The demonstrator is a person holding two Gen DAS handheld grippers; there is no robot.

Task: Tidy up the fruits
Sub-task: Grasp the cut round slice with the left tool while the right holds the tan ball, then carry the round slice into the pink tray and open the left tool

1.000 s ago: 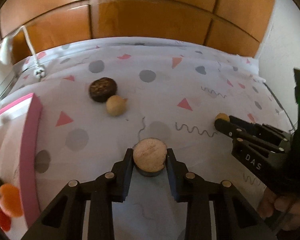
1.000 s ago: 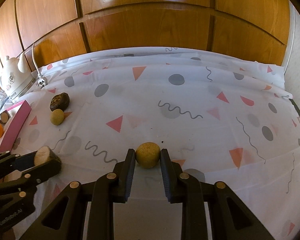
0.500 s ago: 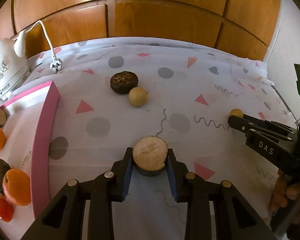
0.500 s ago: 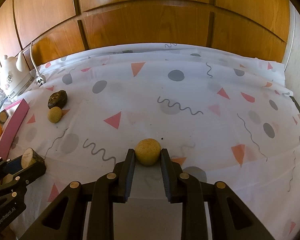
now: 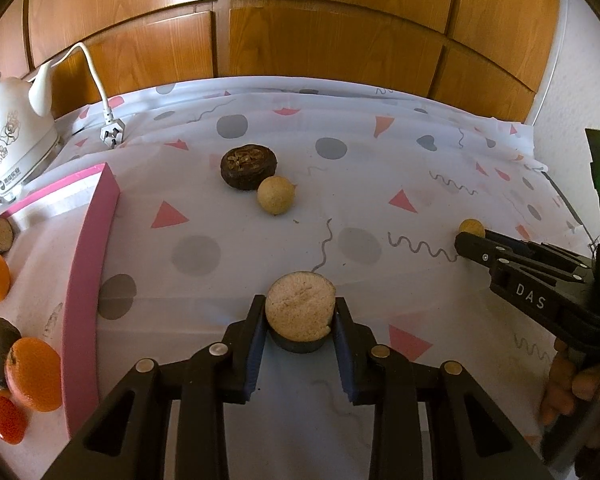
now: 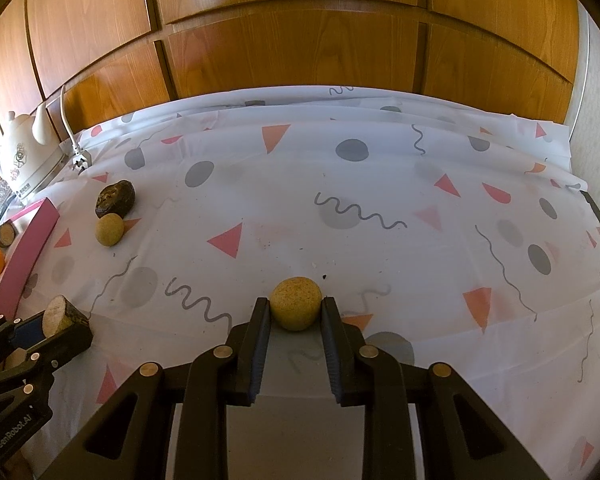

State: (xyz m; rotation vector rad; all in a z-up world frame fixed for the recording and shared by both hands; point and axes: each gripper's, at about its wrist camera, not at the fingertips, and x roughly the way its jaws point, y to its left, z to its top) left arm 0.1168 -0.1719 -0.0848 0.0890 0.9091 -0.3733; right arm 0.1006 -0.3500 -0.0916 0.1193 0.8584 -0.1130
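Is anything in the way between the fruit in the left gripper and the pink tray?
Nothing visible. The left gripper holds the flat-topped fruit, and only bare tablecloth lies between it and the pink tray. The tray's raised rim must be crossed.

kettle (image 5: 10, 142) far left; plug (image 5: 110, 136) beside it | patterned tablecloth (image 6: 380, 184); wooden cabinets (image 6: 300, 40)

Left gripper (image 5: 300, 320) clamps a tan-faced cut fruit (image 5: 300, 307). Right gripper (image 5: 469, 236) at the right pinches a small yellow ball fruit (image 5: 472, 226). Dark round fruit (image 5: 249, 165) touches a tan ball (image 5: 275, 195) mid-cloth. Pink-edged tray (image 5: 88, 264) at left holds oranges (image 5: 32, 374).
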